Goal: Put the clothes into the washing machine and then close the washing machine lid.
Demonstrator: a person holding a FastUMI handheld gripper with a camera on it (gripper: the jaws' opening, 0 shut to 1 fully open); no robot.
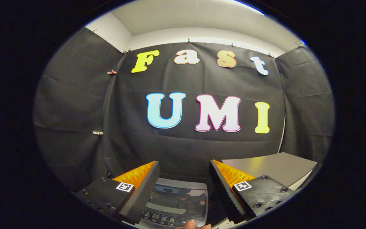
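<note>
Gripper view: your gripper (183, 190) hangs spread and empty above the grey top-loading washing machine (176, 203), its glass lid (178, 197) apparently down; loading and closing look unstarted or finished.

We see the washing machine (178, 203) partly behind the spread gripper (184, 173) fingers; its front is cut off. Control panel (159, 218) markings too small. Fingertips (195, 225) of a hand cut off below.

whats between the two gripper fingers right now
Nothing is held: the gripper is open, and through the gap the gripper view shows the washing machine below, lid down.
</note>
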